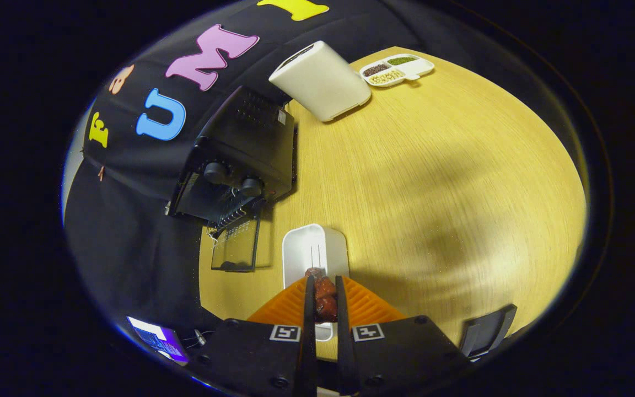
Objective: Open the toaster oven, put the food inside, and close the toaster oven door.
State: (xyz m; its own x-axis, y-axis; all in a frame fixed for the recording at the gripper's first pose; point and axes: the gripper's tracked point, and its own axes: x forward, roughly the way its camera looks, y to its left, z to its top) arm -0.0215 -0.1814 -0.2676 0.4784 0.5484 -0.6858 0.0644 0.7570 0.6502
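The counter carries the oven at its far left edge, door already dropped open, and a white tray just ahead of the tool. The tool's fingers pinch the reddish food, held above the tray's near end. I judge the loading step in hand: next, swing left and ease the food over the door into the oven.
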